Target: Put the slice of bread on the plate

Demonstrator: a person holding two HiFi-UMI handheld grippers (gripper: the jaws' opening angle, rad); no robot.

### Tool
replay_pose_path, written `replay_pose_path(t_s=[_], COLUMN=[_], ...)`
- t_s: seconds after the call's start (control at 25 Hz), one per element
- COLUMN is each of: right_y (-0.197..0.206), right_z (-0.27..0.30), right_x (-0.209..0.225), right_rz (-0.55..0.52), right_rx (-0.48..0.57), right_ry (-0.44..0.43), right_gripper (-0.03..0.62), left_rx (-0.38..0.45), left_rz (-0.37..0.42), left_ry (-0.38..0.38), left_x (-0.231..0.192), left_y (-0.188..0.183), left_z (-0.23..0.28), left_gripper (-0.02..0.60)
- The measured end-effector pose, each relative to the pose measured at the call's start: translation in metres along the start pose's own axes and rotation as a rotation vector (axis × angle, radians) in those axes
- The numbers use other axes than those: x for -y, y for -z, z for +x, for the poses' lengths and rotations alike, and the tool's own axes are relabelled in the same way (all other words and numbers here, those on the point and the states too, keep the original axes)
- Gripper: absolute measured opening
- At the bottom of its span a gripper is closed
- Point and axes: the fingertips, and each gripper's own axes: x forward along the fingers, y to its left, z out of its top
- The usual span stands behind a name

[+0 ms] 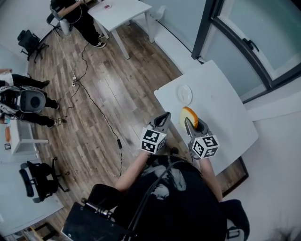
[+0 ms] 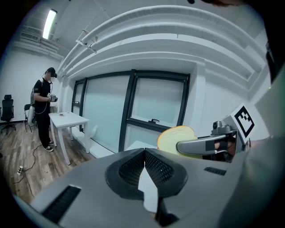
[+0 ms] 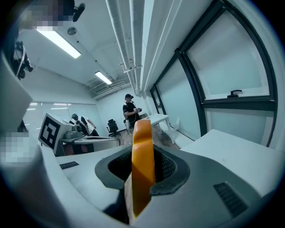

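A slice of bread (image 1: 189, 116) with an orange-brown crust stands on edge between the jaws of my right gripper (image 1: 190, 124), which is shut on it above the near part of the white table (image 1: 225, 113). In the right gripper view the slice (image 3: 143, 156) shows edge-on between the pads. A small white plate (image 1: 184, 94) lies farther along the table, beyond the bread. My left gripper (image 1: 165, 116) hovers just left of the bread at the table's edge, its jaws touching with nothing in them (image 2: 144, 152). From the left gripper view the bread (image 2: 174, 137) shows in the right gripper's fingers (image 2: 200, 144).
A window wall (image 1: 244, 42) runs behind the table. A second white table (image 1: 120, 12) stands far off with a person (image 1: 77, 16) beside it. Another person (image 1: 28, 101), office chairs (image 1: 37, 181) and a cable (image 1: 101, 115) are on the wooden floor to the left.
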Motion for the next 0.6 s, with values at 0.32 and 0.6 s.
replay_pose_path(t_s=[0.32, 0.6], right_y=[0.009, 0.043], right_z=[0.058, 0.123], right_x=[0.039, 0.103], right_rz=[-0.028, -0.344], right_rx=[-0.075, -0.233], right_ry=[0.094, 0.156], right_gripper=[0.1, 0.1], left_rx=[-0.095, -0.117], left_rz=[-0.026, -0.002], left_ry=[0.078, 0.09], left_x=[-0.044, -0.063], left_y=[0.029, 0.051], left_z=[0.057, 0.113], left_gripper=[0.006, 0.006])
